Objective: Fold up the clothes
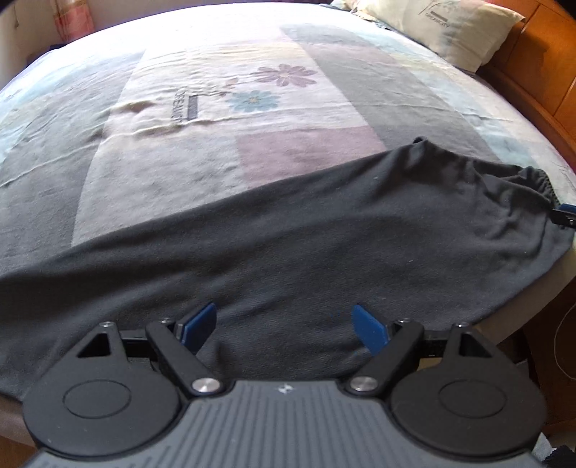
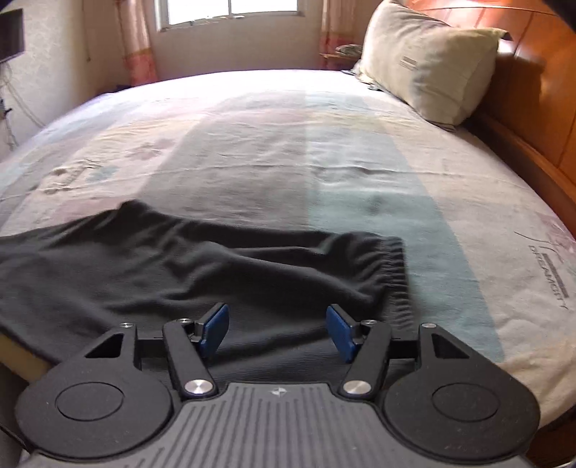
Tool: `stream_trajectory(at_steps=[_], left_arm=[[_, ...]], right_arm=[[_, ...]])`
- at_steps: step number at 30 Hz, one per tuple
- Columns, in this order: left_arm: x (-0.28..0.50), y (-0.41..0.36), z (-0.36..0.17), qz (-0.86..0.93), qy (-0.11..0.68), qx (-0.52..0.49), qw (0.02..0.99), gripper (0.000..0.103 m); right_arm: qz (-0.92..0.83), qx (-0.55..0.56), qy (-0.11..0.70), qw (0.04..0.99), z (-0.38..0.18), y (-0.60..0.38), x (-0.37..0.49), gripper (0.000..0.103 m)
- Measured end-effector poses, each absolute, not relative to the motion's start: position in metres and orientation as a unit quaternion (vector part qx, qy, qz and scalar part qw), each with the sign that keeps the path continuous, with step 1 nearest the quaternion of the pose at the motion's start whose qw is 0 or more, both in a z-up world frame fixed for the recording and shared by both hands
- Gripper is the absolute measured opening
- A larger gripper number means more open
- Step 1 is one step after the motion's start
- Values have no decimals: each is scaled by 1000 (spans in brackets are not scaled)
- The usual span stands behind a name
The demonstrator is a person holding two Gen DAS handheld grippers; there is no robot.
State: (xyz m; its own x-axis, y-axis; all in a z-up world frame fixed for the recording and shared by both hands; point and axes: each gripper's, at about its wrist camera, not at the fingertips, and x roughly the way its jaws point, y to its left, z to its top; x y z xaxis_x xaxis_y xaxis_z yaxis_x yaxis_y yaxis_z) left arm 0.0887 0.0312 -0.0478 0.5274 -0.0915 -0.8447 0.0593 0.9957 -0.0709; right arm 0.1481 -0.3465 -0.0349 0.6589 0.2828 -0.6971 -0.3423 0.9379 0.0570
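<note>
A pair of dark grey trousers (image 1: 288,230) lies stretched along the near edge of the bed, its gathered waistband (image 2: 392,266) at the right end. My left gripper (image 1: 284,316) hovers over the middle of the cloth, open, nothing between its blue pads. In the right wrist view my right gripper (image 2: 277,316) stands open just above the trousers (image 2: 180,259) near the waistband, with only flat cloth below the gap. A blue tip of the right gripper (image 1: 565,212) shows at the waistband end in the left wrist view.
The bed (image 1: 223,118) carries a patchwork sheet with flower prints. A cream pillow (image 2: 428,57) leans on the wooden headboard (image 2: 536,82) at the right. A window (image 2: 230,14) with curtains is behind the far side. The bed's near edge (image 2: 21,356) drops off at the lower left.
</note>
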Motion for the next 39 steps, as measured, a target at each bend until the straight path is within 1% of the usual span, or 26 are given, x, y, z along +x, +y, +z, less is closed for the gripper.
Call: stream_trajectory(at_steps=[5,7,8,9,11,14,16,19,23,26,28,31,34,37,39], left_arm=[[94,-11,-55,-82,470,16,879,84],[92,-18,-66,-77,480,21,873,84],[90,-21,-72,-73,487,23,870,84],[84,-23,-74,-72,482,24,873,85],[72,-24,-73,-81,488,22,869,89],[62,-22,-69,-98,504,22,858,89],[64,-17,-61,-105,490,6,865,89],[72,-11,-55,-89,460,-11,883,89],[82,-9,-71,-67,467,-23,882,89],[78,-14,-78,-73,475,-12,877,96],[76,-14,-78,-76,476,-11,876,96],[80,-8,-76,-73,478,-38,874,96],[85,-8,-76,-65,483,-54,871,96],[84,-9,-75,-63,488,-49,869,97],[84,-8,-74,-63,491,-49,868,97]], right_arm=[[247,-61,369,894,-44,-276,137,70],[257,-81,370,889,-54,-254,133,76],[250,-88,374,888,-61,-249,131,81],[244,-96,378,888,-68,-244,129,88],[238,-95,381,888,-74,-243,125,94],[235,-87,380,890,-77,-247,119,99],[236,-95,379,890,-79,-244,117,102],[228,-95,379,892,-80,-241,116,103],[227,-93,375,894,-80,-243,113,103],[232,-84,376,893,-74,-249,110,103],[261,-41,353,897,-62,-263,113,103],[264,-3,315,912,-43,-280,135,103],[237,28,323,916,-37,-293,177,103],[232,72,341,908,-53,-310,205,103],[217,69,364,903,-68,-323,212,103]])
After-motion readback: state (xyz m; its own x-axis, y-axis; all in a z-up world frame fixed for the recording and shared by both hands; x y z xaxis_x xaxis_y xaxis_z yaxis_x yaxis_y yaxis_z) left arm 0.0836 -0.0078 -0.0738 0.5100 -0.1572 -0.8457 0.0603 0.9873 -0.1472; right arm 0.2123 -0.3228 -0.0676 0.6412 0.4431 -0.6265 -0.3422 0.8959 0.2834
